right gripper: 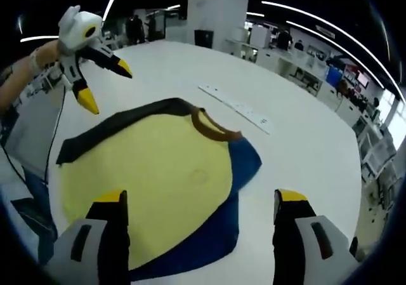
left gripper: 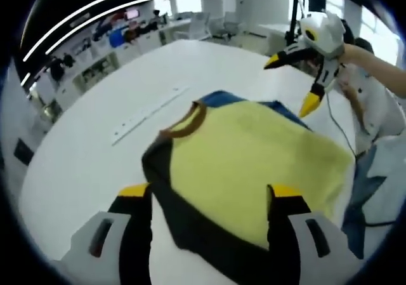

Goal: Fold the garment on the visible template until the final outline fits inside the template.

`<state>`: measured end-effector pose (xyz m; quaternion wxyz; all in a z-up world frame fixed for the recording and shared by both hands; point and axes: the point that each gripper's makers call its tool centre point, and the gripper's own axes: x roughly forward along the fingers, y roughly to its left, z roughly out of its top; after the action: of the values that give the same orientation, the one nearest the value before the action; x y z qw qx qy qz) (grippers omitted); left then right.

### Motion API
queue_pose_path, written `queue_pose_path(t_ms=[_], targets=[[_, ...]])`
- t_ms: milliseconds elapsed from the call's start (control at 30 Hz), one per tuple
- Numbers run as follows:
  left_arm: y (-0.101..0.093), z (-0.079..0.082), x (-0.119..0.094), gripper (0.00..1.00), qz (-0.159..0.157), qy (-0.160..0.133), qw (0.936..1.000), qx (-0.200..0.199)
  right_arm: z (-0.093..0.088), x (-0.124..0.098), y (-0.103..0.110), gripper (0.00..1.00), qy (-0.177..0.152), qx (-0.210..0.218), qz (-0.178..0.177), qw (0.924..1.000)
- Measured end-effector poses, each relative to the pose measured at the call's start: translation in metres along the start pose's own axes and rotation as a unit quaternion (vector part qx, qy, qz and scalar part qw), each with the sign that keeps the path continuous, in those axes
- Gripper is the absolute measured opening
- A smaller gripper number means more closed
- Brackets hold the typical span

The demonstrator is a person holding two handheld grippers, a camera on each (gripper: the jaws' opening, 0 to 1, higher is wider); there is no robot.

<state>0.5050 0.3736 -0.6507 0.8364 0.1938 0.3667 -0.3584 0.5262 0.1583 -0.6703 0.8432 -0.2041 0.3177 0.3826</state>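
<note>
Beneath both spread claws, the garment [left gripper: 254, 164]

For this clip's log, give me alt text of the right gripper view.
A yellow garment with a brown collar, black sleeve and blue sleeve lies on a white table. Both hand-held grippers are open: the right in front, the left above the far edge.

The garment [left gripper: 254, 164] looks like soft, matt fleecy cloth; the table [left gripper: 95, 152] is smooth, faintly glossy white.
</note>
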Motion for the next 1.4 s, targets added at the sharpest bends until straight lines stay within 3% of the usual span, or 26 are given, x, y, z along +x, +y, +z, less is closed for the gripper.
queue_pose_path(t_ms=[667,1400], targets=[[-0.015,-0.011,-0.029,0.84,0.008,-0.02,0.9997,-0.015,0.006,-0.027,0.03,0.98,-0.01,-0.025,0.013,0.9996],[-0.043,-0.021,-0.057,0.99,0.004,-0.033,0.9993,-0.014,0.0,-0.06,0.051,1.0,-0.029,-0.012,0.02,0.9993]])
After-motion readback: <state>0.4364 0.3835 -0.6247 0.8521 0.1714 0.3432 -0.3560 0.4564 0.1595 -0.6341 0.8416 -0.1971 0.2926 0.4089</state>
